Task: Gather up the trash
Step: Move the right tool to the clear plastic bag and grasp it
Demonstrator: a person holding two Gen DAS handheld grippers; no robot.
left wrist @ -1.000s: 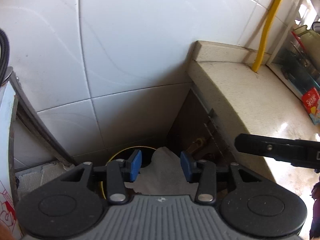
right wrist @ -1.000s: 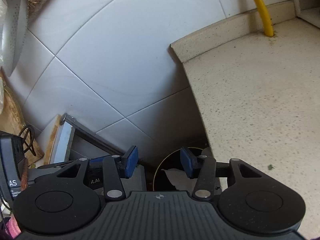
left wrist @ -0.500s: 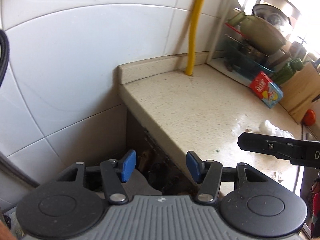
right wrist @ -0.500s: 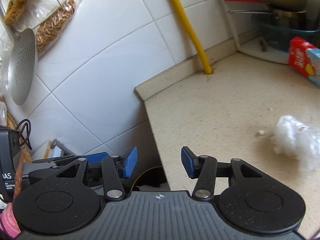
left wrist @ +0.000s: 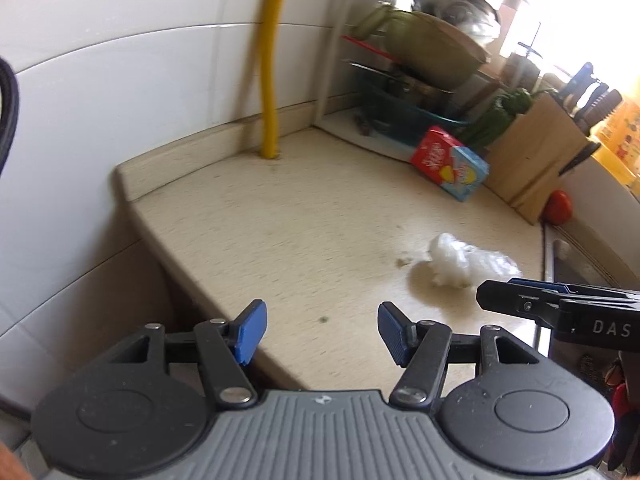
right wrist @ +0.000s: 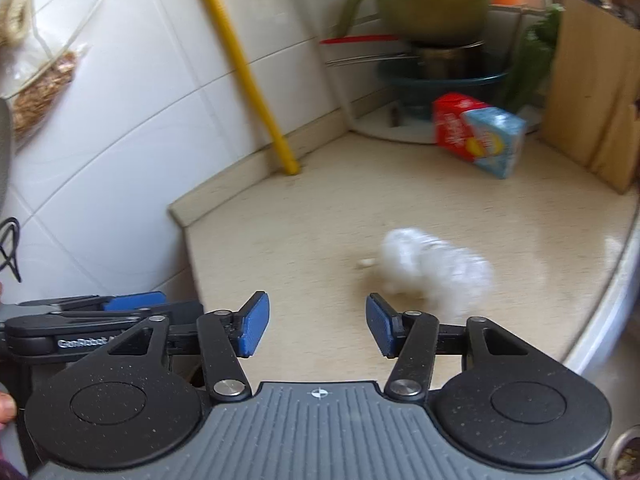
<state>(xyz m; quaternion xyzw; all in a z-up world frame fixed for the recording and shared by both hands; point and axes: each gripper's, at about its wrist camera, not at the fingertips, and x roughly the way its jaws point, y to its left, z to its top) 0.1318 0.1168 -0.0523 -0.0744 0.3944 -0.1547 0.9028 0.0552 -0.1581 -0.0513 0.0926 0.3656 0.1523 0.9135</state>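
My left gripper [left wrist: 319, 332] hangs over the near edge of the tabletop [left wrist: 304, 216], its jaws apart with nothing between them — they have just been opening. Behind it a yellow pipe [left wrist: 269, 80] runs up the white tiled wall [left wrist: 120, 80]. My right gripper [right wrist: 317, 330] is just beside the left one, also over the tabletop; its jaws stand wide and empty, and they too have just been opening. The trash — a crumpled wad of clear plastic [right wrist: 434, 270] — lies on the tabletop just ahead of my right gripper and a little to its right, not touched by either. Farther back, near the corner, a red-and-blue carton [right wrist: 478, 134] lies tilted, with a wooden board [right wrist: 596, 92] to its right.
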